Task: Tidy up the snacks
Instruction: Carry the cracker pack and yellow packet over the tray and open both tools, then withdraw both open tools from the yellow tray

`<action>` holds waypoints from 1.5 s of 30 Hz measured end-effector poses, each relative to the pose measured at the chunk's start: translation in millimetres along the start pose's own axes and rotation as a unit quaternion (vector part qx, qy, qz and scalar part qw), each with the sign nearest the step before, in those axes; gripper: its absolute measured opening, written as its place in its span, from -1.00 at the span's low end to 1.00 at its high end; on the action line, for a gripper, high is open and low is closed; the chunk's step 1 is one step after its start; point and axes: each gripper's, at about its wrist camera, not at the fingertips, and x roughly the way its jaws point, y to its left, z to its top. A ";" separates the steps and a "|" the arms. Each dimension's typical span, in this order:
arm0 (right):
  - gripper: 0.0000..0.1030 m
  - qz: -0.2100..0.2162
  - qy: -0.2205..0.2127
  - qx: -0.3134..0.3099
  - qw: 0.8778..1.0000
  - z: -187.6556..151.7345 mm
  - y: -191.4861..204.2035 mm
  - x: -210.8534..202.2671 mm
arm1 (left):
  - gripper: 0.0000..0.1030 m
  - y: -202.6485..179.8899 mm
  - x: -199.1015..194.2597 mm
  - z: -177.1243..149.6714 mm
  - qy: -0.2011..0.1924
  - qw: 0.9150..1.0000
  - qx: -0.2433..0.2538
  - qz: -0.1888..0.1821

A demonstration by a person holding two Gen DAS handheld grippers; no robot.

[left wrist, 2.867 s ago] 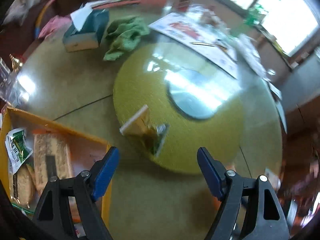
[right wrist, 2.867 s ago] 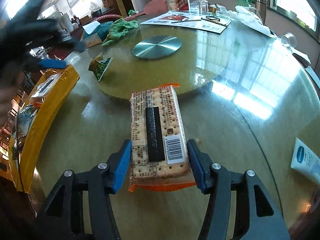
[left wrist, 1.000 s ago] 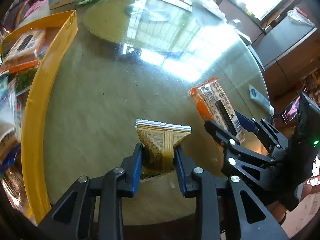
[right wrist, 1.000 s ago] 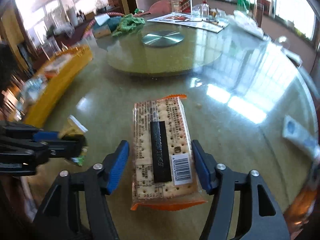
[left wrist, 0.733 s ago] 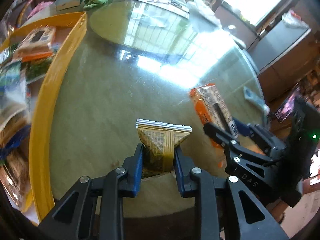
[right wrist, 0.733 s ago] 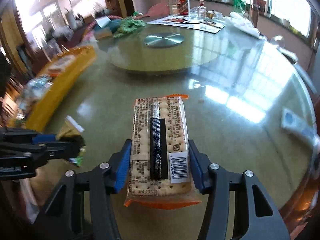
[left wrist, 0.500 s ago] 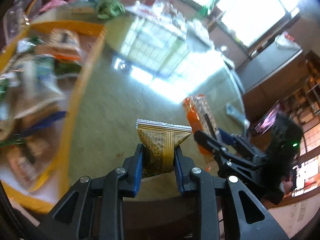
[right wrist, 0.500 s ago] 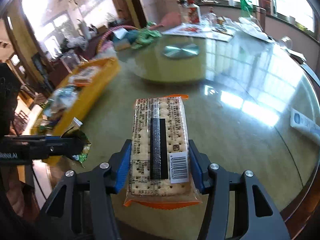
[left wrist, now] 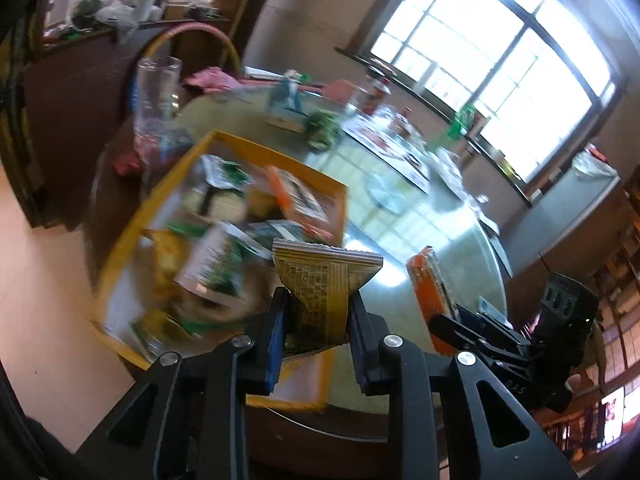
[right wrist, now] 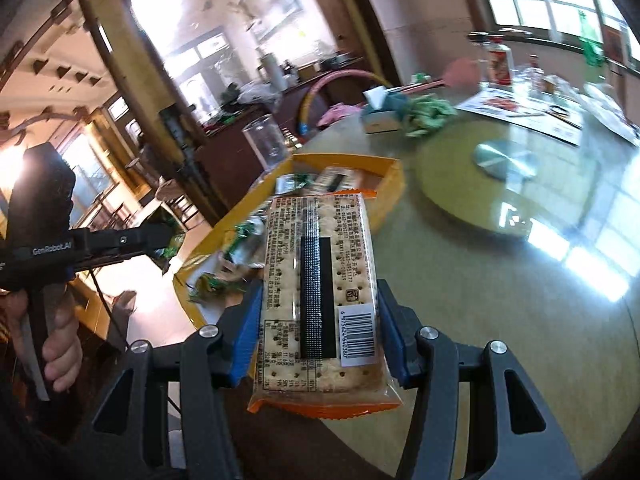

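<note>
Two hand-held grippers, each carrying a snack, now raised off the round glass table and swung leftward toward the yellow tray at the table's near left edge. A second ago both packets sat low over bare tabletop; now the tray fills the left half of the left wrist view.

Left gripper clamped on a small gold snack packet, held upright over the tray's near right corner. Right gripper clamped on a long cracker pack with orange ends, hanging at the table's near edge just right of the tray, not yet over it.

Tray already crowded with blurred green, white and orange packets. Judged from this: pickup finished, carry nearly done for the left, release into the tray likely next.
</note>
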 end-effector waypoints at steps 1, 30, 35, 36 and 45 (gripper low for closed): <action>0.06 0.006 0.005 -0.002 1.000 8.3 3.6 9.3 | -0.47 6.5 0.8 4.5 -0.002 1.000 -0.001 0.006; 0.29 0.012 0.091 0.067 0.994 121.6 5.1 196.0 | 0.42 75.5 122.8 67.0 0.057 0.994 0.018 0.090; 0.48 0.006 0.036 0.063 0.997 121.6 14.8 149.5 | 0.61 51.3 72.5 51.7 -0.028 0.994 0.038 0.102; 0.51 0.006 0.022 0.064 0.998 119.0 17.7 135.2 | 0.61 45.9 64.2 45.8 -0.046 0.991 0.043 0.120; 0.60 -0.043 -0.036 0.084 0.995 30.8 37.8 56.7 | 0.61 -6.5 22.0 -44.7 -0.122 0.957 0.139 0.226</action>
